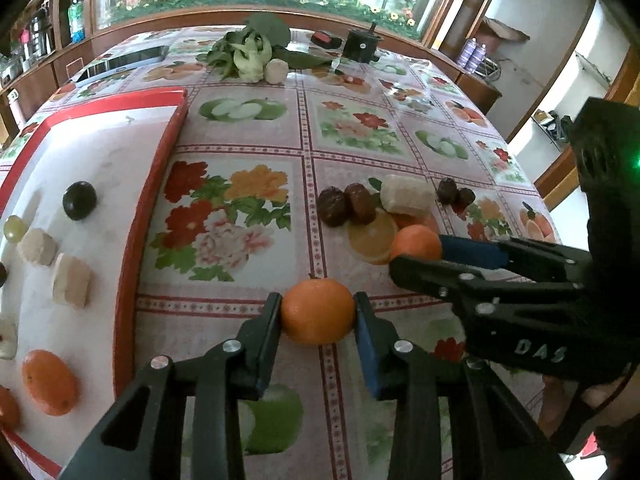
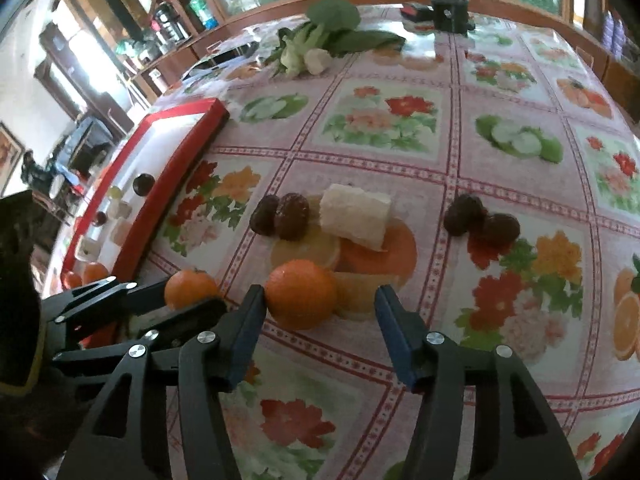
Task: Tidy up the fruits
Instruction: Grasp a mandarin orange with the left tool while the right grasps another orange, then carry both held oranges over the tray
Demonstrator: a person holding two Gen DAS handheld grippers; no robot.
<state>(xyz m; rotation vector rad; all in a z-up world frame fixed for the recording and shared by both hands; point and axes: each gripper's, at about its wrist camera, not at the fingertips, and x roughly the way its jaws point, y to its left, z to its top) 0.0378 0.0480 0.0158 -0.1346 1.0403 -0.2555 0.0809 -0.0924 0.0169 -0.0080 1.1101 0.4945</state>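
The left gripper (image 1: 318, 316) fills the foreground of its own view, both pads pressed against the flanks of a small orange (image 1: 318, 311) that sits on the flowered tablecloth (image 1: 248, 128); the jaws are narrowed onto the fruit and appear to have it clamped at its widest part. Off to that claw's left, well apart, lies the red-rimmed tray (image 1: 160, 184), already carrying other oranges, pale cubes and dark round fruits. I judge that the coming move is a carry leftward over the rim.

The right gripper (image 2: 320, 308) stands partly open around a second orange (image 2: 301, 294). Its left pad touches or nearly touches the fruit, while the right pad stands clear with a gap showing, so this fruit is not gripped. The orange sits off-centre, toward the left finger. It is round, so no long axis matters; centring does.

Just beyond this claw's tips lie a pale block (image 2: 356, 216) and dark dates (image 2: 280, 216), with more dates (image 2: 480, 220) ahead to its right.

The left hand is plainly the nearer to the tray. In the right wrist view, the left claw's fingers sit just beside the right claw's left finger, so the two could bump on lifting.
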